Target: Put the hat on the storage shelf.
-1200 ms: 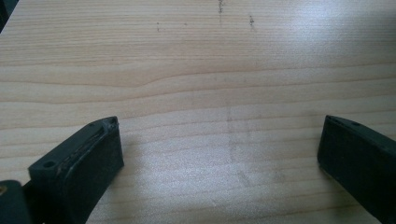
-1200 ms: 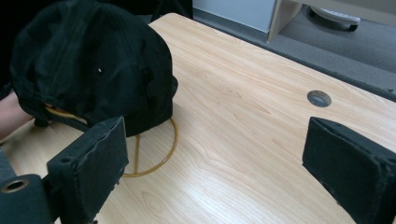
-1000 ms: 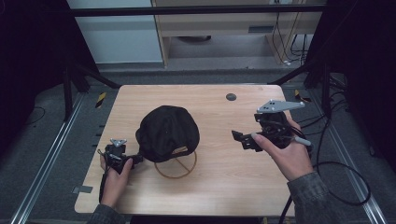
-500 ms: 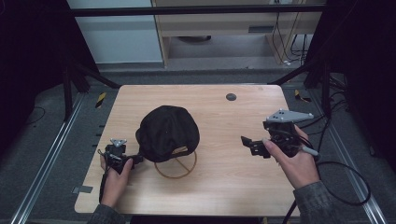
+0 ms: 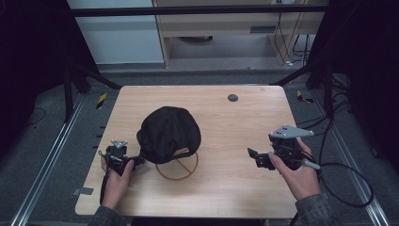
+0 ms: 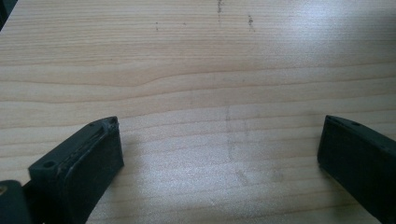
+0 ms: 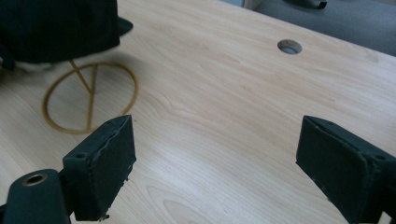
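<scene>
Black cap (image 5: 168,133) sits mid-counter (image 5: 226,188) on a wire stand (image 5: 178,165). Left claw (image 5: 136,161) just beside the cap, jaws wide. Right claw (image 5: 253,157) well apart, jaws wide, empty.

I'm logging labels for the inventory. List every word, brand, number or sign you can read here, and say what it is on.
None can be read.
The black cap shows no logo or lettering.
The gold ring stand has plain bars, no text.
The wooden table carries grain and faint scuffs, no print.
The yellow-and-black tape on the floor is stripes, not words.
</scene>
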The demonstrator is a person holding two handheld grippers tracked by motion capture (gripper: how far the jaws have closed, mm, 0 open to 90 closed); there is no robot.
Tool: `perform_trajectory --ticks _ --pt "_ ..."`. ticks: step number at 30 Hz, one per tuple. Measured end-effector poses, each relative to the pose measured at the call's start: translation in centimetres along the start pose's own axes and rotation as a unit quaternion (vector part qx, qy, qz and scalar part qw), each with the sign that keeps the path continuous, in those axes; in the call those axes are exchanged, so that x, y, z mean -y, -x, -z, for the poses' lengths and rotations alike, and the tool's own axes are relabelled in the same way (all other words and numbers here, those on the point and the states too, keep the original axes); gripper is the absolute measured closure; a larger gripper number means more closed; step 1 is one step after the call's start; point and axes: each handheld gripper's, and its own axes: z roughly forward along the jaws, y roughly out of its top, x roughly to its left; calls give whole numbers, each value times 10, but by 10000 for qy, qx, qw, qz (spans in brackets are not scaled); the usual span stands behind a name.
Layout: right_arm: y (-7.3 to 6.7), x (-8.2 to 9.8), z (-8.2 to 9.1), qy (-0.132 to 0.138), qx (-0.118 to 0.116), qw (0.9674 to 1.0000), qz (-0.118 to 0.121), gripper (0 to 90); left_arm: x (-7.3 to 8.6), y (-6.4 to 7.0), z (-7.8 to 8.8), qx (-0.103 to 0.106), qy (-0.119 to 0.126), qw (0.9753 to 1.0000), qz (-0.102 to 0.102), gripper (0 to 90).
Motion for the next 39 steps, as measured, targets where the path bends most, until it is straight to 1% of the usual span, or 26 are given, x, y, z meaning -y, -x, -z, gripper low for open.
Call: perform_trajectory --ticks 1,2,6,8,9,11,12,13,16,17,19,22,26,28,31,33,37,38,39 --pt "0 4 -2 -9 19 10000 29 119 0 0 0 0 -2 10000 -3 0" --pt "0 4 -2 -9 19 10000 29 119 0 0 0 0 -2 10000 -3 0" --pt "0 17 -11 -70 66 9999 43 119 0 0 0 1 -1 10000 -2 0" --pt "-1 27 -18 -190 52 9998 28 120 0 0 0 0 0 10000 -3 0" --pt "-1 27 -18 -190 52 9998 28 120 0 0 0 0 0 10000 -3 0" --pt "-2 37 -24 -276 30 9996 -6 122 0 0 0 0 0 10000 -2 0" --pt "-2 37 -24 -276 30 9996 -6 122 0 0 0 0 0 10000 -2 0" --pt "-1 43 -29 -325 19 9995 -5 122 0 0 0 0 -2 10000 -3 0" --pt "-2 53 -36 -415 0 9991 -55 122 0 0 0 0 -1 10000 -3 0" --pt "-2 53 -36 -415 0 9991 -55 122 0 0 0 0 -1 10000 -3 0" --pt "-3 61 -44 -489 -11 9988 -54 122 0 0 0 0 -1 10000 -1 0" --pt "-5 65 -47 -536 -43 9985 -94 122 0 0 0 1 -1 10000 -3 0" --pt "-8 74 -57 -621 -55 9980 -50 121 0 0 0 1 0 10000 0 0" --pt "-8 75 -58 -629 -55 9980 -45 121 0 0 0 0 -2 10000 -3 0" --pt "-10 81 -65 -684 -74 9976 -114 118 0 0 0 1 -3 10000 -5 0" --pt "-10 82 -67 -688 -72 9976 -92 118 0 0 0 0 0 10000 -2 0" --pt "-11 86 -73 -716 -64 9973 -131 117 0 0 0 1 -2 10000 -2 0" --pt "-12 86 -74 -743 -67 9971 -169 117 0 0 0 0 -1 10000 -1 0" --pt "-12 88 -76 -742 -66 9971 -146 117 0 0 0 0 -1 10000 -2 0"
